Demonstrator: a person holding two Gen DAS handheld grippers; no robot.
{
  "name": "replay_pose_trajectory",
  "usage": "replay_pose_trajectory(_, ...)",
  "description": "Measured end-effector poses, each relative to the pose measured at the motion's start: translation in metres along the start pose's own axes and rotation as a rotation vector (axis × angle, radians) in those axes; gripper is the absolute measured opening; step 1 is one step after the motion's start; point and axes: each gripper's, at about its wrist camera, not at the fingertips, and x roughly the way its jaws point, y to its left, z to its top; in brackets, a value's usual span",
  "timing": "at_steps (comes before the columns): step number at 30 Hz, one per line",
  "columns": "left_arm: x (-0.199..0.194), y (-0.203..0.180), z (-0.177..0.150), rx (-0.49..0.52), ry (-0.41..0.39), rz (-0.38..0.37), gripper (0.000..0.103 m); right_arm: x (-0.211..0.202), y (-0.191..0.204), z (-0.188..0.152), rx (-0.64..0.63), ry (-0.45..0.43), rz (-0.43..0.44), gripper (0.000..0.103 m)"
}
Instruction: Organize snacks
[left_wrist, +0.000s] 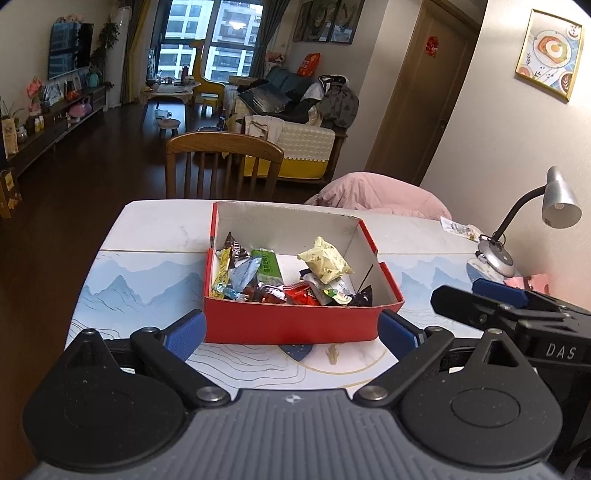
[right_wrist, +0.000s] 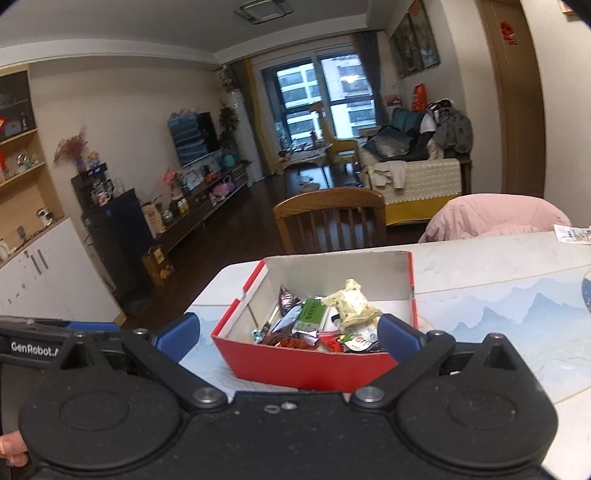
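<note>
A red cardboard box (left_wrist: 291, 325) with a white inside stands on the table and holds several wrapped snacks, among them a pale yellow crumpled packet (left_wrist: 325, 260) and a green packet (left_wrist: 269, 267). My left gripper (left_wrist: 291, 332) is open just in front of the box's near wall, with nothing between its blue pads. In the right wrist view the same box (right_wrist: 306, 360) sits below my open right gripper (right_wrist: 290, 336), whose right pad overlaps the box's near right corner. The yellow packet (right_wrist: 351, 304) and green packet (right_wrist: 312, 314) lie inside. The right gripper's body (left_wrist: 517, 314) shows at the left view's right edge.
The table (left_wrist: 147, 280) has a pale top with a blue mountain-print mat. A grey desk lamp (left_wrist: 532, 221) and a small snack packet (left_wrist: 460, 227) stand at the far right. A wooden chair (left_wrist: 221, 162) and a pink-draped chair (left_wrist: 380, 195) sit behind the table.
</note>
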Motion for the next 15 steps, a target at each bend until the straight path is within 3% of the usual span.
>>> replay_pose_trajectory(6,-0.0004,-0.0019,0.0009,0.013,-0.018,0.007,0.100,-0.0022,0.0058,-0.0021,-0.037,-0.029,-0.023,0.103)
replay_pose_trajectory(15,-0.0025,-0.0051,0.0010,0.032,-0.038,0.018,0.100,-0.0022,-0.0003,-0.0047,0.005,-0.026,-0.047,0.103)
